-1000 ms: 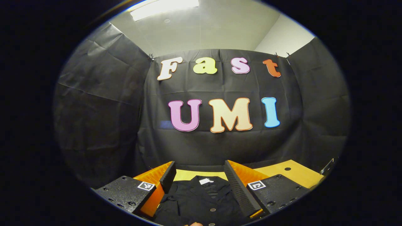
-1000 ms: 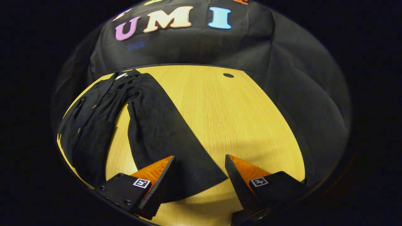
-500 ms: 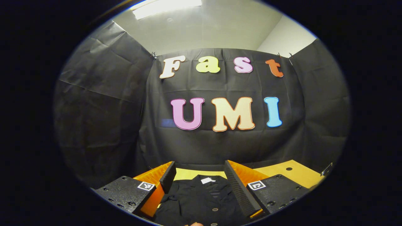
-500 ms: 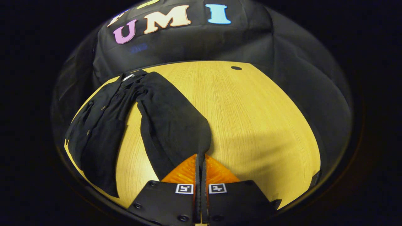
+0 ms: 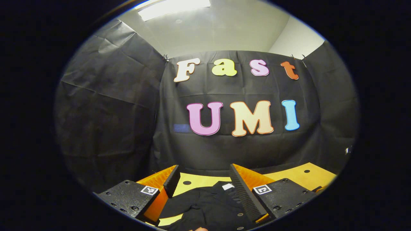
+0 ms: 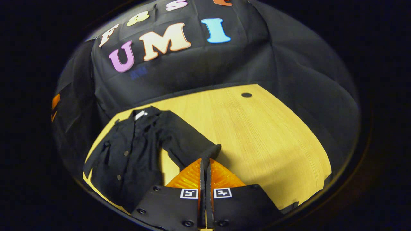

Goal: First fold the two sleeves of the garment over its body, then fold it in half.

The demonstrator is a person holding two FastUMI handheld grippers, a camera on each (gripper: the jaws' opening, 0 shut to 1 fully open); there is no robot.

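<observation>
Worktop (image 6: 257, 128): a light yellow wood-grain surface with a curved far edge, seen in the right gripper view; a small dark round hole (image 6: 246, 95) is set near its far side. In the left gripper view the same worktop (image 5: 298, 175) is seen low in the picture, with round holes (image 5: 187, 182) near its back edge.

Booth wall (image 5: 112, 112): creased black cloth is hung on three sides behind the worktop. Above it a pale ceiling (image 5: 224, 29) and a bright strip light (image 5: 173, 4) are seen.

Garment (image 6: 128, 154): a black buttoned shirt is laid on the left part of the worktop, collar toward the far wall, with a white tag (image 6: 140, 114) at the neck. In the left gripper view the garment (image 5: 205, 205) lies below and between the fingers, its collar tag (image 5: 228, 186) showing.

Sleeve (image 6: 189, 144): one black sleeve is stretched from the shoulder toward the right gripper, its cuff end raised off the worktop.

Right gripper (image 6: 205, 162): its orange-backed fingers are pressed together, with the cuff of the sleeve pinched between them.

Left gripper (image 5: 203, 179): its fingers are spread wide apart above the garment, nothing being held between them.
</observation>
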